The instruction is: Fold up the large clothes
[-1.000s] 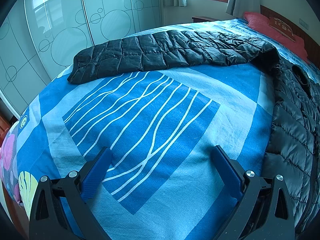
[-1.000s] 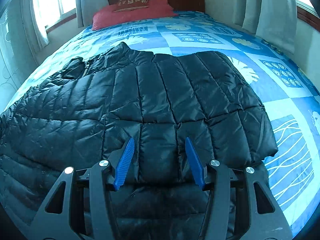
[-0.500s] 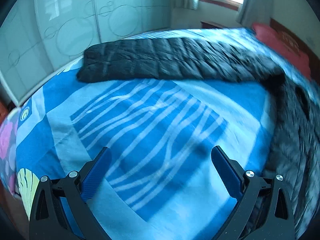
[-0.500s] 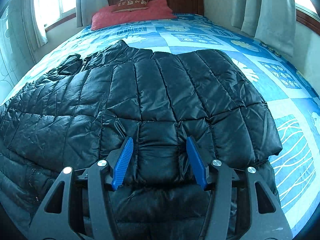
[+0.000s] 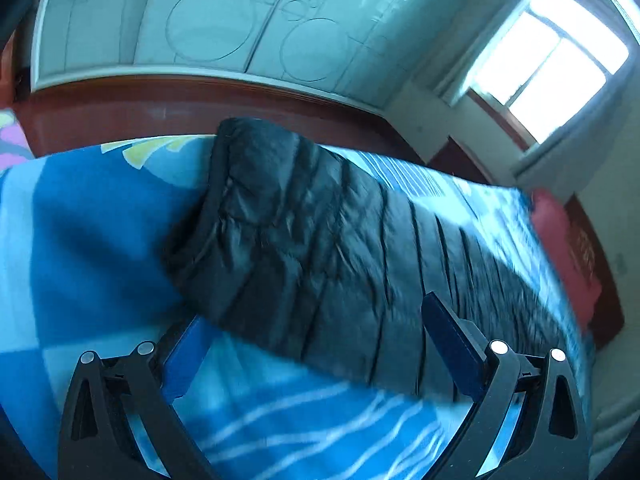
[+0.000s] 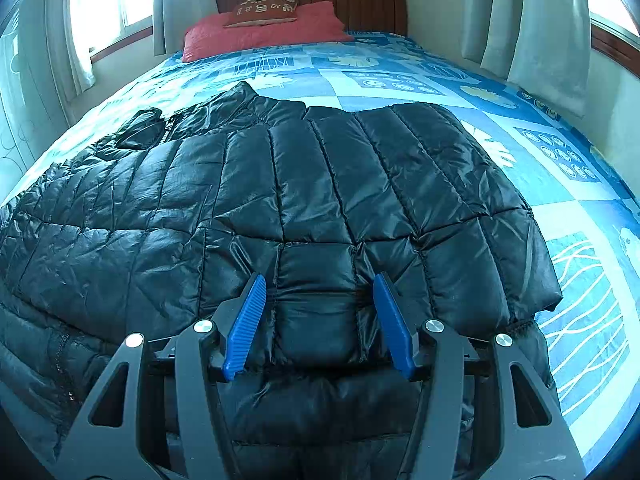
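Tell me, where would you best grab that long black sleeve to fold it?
Probably at the cuff, the sleeve's free end on the bedsheet. Come from its open end, one finger sliding under; its flat, thin edge suits the open left gripper.

Bright curtained window (image 6: 108,4) (wooden headboard (image 6: 360,8))

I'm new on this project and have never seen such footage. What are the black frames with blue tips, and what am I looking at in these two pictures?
Those frames are two hand-held grippers, each with two blue fingers and a wide-angle camera that looks out between them. One picture comes from each. Both show a black quilted jacket spread on a bed with a blue patterned cover; a red pillow lies at the headboard. The left gripper is open wide and close to the jacket's sleeve, holding nothing. The right gripper is over the jacket's body, with a fold of it between its fingers; whether it pinches the fabric is not clear.
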`<control>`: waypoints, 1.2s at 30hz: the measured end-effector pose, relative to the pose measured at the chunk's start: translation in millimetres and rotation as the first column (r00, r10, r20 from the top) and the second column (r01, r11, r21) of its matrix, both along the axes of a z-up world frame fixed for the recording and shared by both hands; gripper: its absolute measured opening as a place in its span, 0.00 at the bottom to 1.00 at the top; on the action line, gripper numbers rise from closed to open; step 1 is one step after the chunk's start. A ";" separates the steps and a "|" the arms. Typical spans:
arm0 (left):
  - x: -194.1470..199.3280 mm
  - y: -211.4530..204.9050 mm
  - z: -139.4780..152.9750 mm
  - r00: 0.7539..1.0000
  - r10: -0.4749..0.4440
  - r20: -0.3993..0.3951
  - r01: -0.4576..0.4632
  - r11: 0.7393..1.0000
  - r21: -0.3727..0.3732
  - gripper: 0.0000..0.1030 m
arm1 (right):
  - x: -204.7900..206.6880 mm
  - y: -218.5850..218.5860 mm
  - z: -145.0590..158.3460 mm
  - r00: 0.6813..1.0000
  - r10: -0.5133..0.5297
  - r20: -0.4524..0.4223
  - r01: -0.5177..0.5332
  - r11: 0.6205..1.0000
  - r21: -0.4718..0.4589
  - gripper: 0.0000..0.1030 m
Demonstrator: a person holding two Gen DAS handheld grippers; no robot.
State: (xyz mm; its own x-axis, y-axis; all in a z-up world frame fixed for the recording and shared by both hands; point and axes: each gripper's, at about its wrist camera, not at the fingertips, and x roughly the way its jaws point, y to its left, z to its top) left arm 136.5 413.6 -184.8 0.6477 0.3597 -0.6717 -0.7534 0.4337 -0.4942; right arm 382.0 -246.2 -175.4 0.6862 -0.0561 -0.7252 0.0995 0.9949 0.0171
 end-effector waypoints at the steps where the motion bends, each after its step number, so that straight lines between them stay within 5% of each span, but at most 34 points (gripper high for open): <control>1: -3.0 2.8 1.1 0.999 0.032 0.037 -0.031 0.999 -0.029 0.96 | -0.1 0.0 0.0 1.000 0.000 0.000 0.000 1.000 -0.001 0.54; 3: -10.2 5.8 3.0 0.993 0.072 0.091 -0.066 0.996 -0.067 0.95 | 0.0 0.2 0.1 1.000 0.000 0.001 0.000 1.000 -0.003 0.54; 4: -11.5 8.1 3.5 0.991 0.095 0.089 -0.089 0.993 -0.077 0.86 | -0.3 0.5 0.0 1.000 0.000 0.001 0.000 1.000 -0.003 0.54; 6: -14.0 7.9 6.4 0.989 0.138 0.052 -0.134 0.988 -0.069 0.67 | -0.2 -0.1 0.2 1.000 -0.001 0.001 0.001 1.000 -0.008 0.54; 8: -11.5 7.9 9.4 0.992 0.123 0.028 -0.122 0.992 -0.026 0.27 | 0.4 -0.7 0.9 1.000 -0.001 0.001 0.001 1.000 -0.011 0.54; 9: -9.0 9.6 8.8 0.994 0.103 0.023 -0.102 0.994 -0.027 0.22 | 0.6 -0.5 0.9 1.000 -0.001 0.002 0.001 1.000 -0.011 0.54; 14: 7.4 4.9 24.6 0.995 0.089 -0.055 -0.086 0.995 0.053 0.10 | 2.4 -3.7 1.8 1.000 -0.004 0.000 0.004 1.000 -0.006 0.56; 24: 80.5 -49.9 79.4 0.995 -0.074 -0.074 0.091 0.958 0.272 0.09 | 3.7 -4.8 3.2 1.000 -0.010 0.010 0.010 1.000 -0.006 0.62; 29: 133.0 -125.2 103.8 0.966 -0.235 -0.106 0.257 0.891 0.375 0.09 | 4.4 -7.1 3.0 1.000 -0.010 0.012 0.010 1.000 0.000 0.63; 36: 199.1 -253.9 110.0 0.866 -0.449 -0.222 0.497 0.716 0.491 0.09 | 3.7 -5.0 1.4 1.000 -0.014 0.017 0.014 1.000 0.021 0.63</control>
State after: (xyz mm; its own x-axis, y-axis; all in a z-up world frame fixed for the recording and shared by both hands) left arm 335.7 159.7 -74.8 0.7810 0.3262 -0.5326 -0.4062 0.9131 -0.0364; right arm 385.7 -251.2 -174.0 0.6981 -0.0512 -0.7142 0.1131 0.9928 0.0394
